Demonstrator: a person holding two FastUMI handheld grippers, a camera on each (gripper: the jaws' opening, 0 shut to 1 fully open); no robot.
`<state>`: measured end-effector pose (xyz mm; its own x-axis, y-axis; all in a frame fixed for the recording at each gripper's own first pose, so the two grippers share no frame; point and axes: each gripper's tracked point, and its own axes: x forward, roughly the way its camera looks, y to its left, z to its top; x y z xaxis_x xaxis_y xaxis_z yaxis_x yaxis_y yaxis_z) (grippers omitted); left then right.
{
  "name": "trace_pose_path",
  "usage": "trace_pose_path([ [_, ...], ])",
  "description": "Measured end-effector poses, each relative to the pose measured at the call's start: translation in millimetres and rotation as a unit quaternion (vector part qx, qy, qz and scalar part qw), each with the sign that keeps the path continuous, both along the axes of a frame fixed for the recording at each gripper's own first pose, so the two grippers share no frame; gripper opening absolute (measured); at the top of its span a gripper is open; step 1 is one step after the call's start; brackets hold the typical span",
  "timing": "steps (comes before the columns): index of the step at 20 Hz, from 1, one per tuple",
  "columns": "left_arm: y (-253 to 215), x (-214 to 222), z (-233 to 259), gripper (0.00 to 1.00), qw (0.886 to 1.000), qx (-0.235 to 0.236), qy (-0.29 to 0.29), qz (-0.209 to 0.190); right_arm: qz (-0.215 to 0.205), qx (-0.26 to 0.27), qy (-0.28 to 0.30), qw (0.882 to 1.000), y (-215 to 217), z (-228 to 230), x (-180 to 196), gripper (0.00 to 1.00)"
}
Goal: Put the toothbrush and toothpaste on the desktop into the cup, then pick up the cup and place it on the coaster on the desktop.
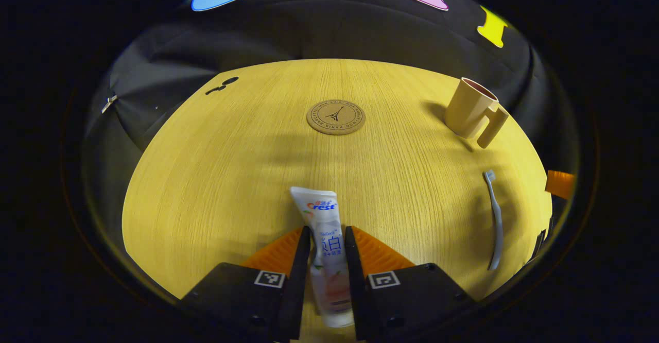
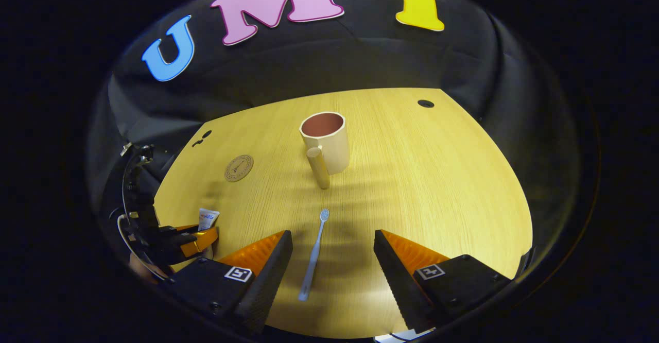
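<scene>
Left gripper point(image 1: 328, 253) clamped on white plastic toothpaste tube point(image 1: 325, 240) | right gripper point(image 2: 333, 255) fingers apart, straddling pale-blue toothbrush point(image 2: 313, 258) | your risk: soft tube slipping or tipping beige handled cup point(image 1: 471, 108) beyond it.

A recording booth, not a home: black cloth wall point(image 2: 329, 59) draped behind a bare wooden desktop point(image 2: 437, 188) with a cable hole point(image 2: 426, 103), lit from above.

In the left gripper view we see the toothpaste tube point(image 1: 326, 245) lying on the desktop point(image 1: 216, 178) between our left gripper's point(image 1: 328, 240) fingers, the coaster point(image 1: 335, 117) beyond it. The cup point(image 1: 471, 108) stands far right, the toothbrush point(image 1: 494, 219) nearer, before it. In the right gripper view, the toothbrush lies between our right gripper's point(image 2: 333, 245) spread fingers, the cup behind.
</scene>
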<state>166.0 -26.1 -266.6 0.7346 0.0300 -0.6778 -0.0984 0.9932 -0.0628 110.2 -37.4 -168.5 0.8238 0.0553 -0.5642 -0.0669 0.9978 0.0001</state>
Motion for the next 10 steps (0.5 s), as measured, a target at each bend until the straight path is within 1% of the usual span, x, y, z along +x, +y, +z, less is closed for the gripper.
trace_pose_path([
  [1, -1, -1, -1, 0.38, 1.000, 0.001, 0.001, -0.005, -0.007, 0.003, 0.007, 1.000, 2, -4, -3, 0.99],
  [3, 0, -1, -1, 0.34, 1.000, 0.006, 0.003, -0.025, -0.018, -0.005, 0.019, 1.000, 3, -15, -7, 0.98],
  [7, 2, -7, 4, 0.29, 0.999, 0.005, -0.003, -0.049, -0.027, -0.013, 0.050, 0.998, 8, -43, -16, 0.99],
  [10, 2, -14, 17, 0.27, 0.997, 0.009, -0.022, -0.069, -0.040, -0.009, 0.066, 0.997, 11, -55, -13, 0.99],
])
